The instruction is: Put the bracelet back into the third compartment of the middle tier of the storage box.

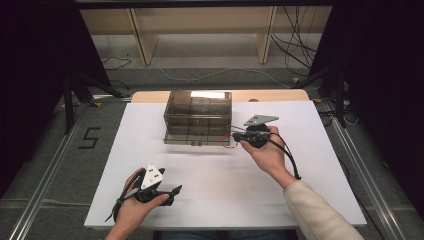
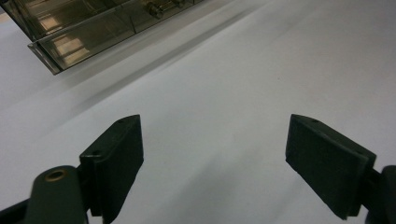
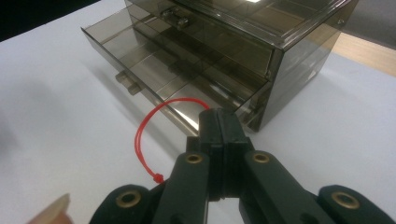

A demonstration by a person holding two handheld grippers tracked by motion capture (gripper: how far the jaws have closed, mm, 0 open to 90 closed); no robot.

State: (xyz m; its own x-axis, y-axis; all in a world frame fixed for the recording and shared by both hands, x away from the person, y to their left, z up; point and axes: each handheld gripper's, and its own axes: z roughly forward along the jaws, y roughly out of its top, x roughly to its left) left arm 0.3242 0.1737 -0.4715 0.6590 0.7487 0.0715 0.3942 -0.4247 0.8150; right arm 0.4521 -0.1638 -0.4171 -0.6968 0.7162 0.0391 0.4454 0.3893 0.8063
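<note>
Nearest me, by the bench's front edge, my left gripper hangs released over bare white surface. Farther on, my right gripper is clenched on a thin red elastic loop, at the front right corner of the smoky transparent plastic drawer box near the back edge. The loop looks light, floppy, apt to slip; pinching one strand suits it.
</note>
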